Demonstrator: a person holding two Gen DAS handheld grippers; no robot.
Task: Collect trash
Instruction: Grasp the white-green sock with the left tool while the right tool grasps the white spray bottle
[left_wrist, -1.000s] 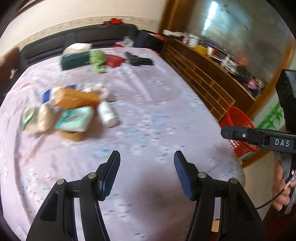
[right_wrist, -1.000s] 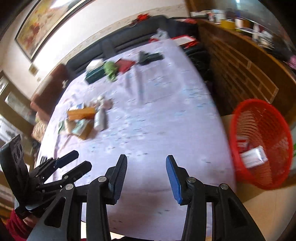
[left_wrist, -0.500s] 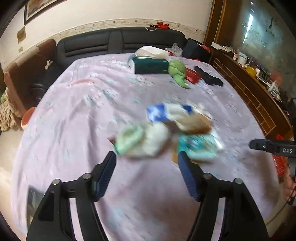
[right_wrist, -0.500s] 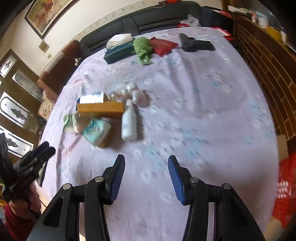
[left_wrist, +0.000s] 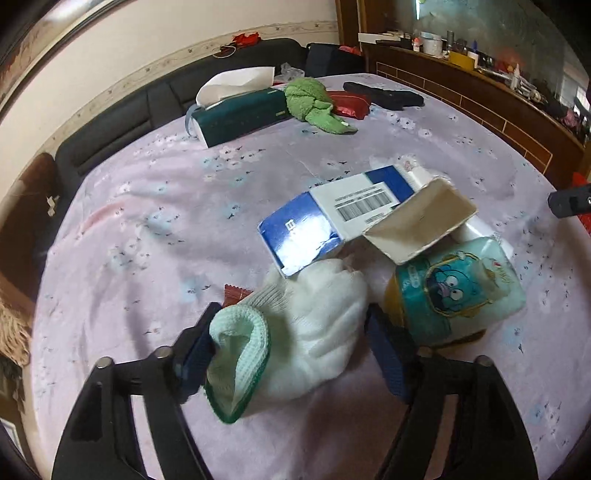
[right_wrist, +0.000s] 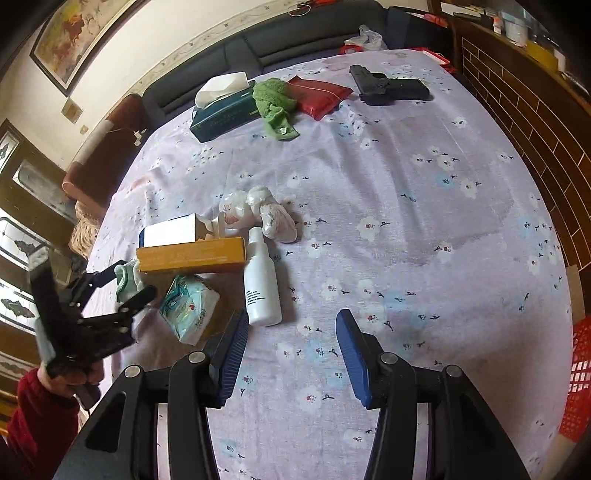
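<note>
Both grippers have closed in on the trash pile since a second ago: left gripper (left_wrist: 291, 350) now straddles a white glove (left_wrist: 314, 332), jaws apart, pad contact unclear; right gripper (right_wrist: 291, 354) hangs open, empty, beside the white bottle (right_wrist: 260, 284).

Bare tablecloth (right_wrist: 406, 229) lies open right of the white bottle (right_wrist: 261, 284); trash crowds its left.

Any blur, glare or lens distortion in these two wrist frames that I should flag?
Left wrist view: strong fisheye bending at the rim; the white sock between the gripper fingers is slightly soft, and the blue box shows glare. Right wrist view: sharp at the white bottle, but the left gripper is motion-smeared.
</note>
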